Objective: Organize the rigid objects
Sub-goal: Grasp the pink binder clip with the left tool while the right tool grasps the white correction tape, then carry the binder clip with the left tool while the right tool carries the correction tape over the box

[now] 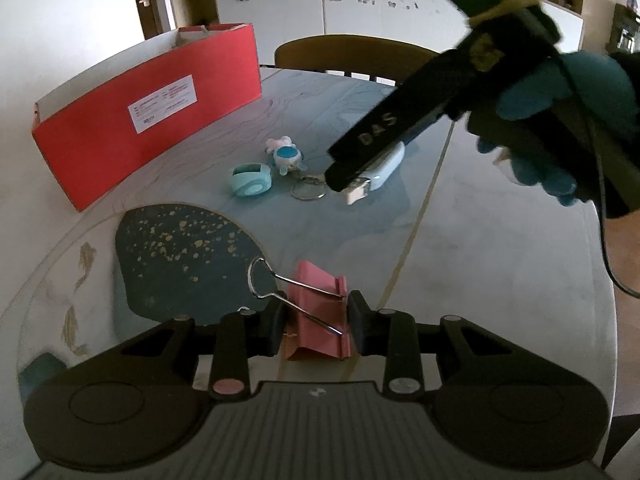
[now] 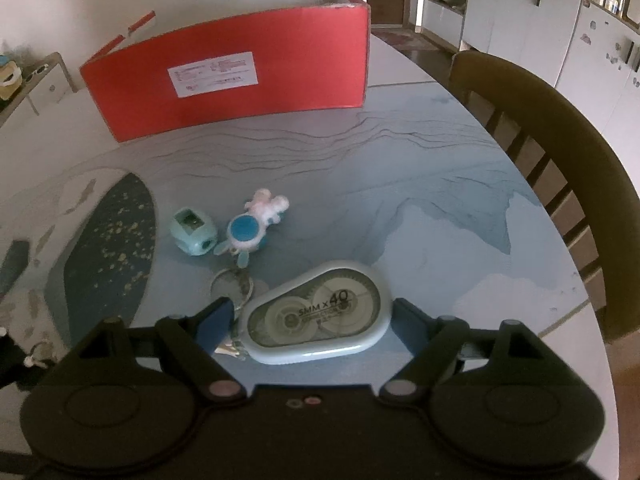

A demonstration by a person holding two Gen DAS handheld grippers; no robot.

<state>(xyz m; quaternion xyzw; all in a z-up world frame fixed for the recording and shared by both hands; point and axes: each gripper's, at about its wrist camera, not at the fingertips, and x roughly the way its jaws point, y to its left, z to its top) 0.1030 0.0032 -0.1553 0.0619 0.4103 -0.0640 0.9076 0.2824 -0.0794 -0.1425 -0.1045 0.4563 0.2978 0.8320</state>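
Observation:
My left gripper (image 1: 316, 326) is shut on a pink binder clip (image 1: 318, 320) with silver wire handles, near the table's front edge. My right gripper (image 2: 314, 318) is open around a light blue correction tape (image 2: 316, 318) lying on the table; its fingers stand apart from the tape's sides. The right gripper also shows in the left wrist view (image 1: 344, 178), over the tape (image 1: 384, 168). A mint pencil sharpener (image 2: 194, 232) and a blue-white toy keychain (image 2: 250, 228) with a key ring (image 2: 232, 286) lie just beyond. A red open box (image 2: 236, 76) stands at the back.
The round table (image 2: 420, 184) has a blue marbled top and a dark speckled patch (image 2: 108, 236) at the left. A wooden chair (image 2: 560, 152) stands at the table's right edge. White cabinets (image 1: 340, 0) line the far wall.

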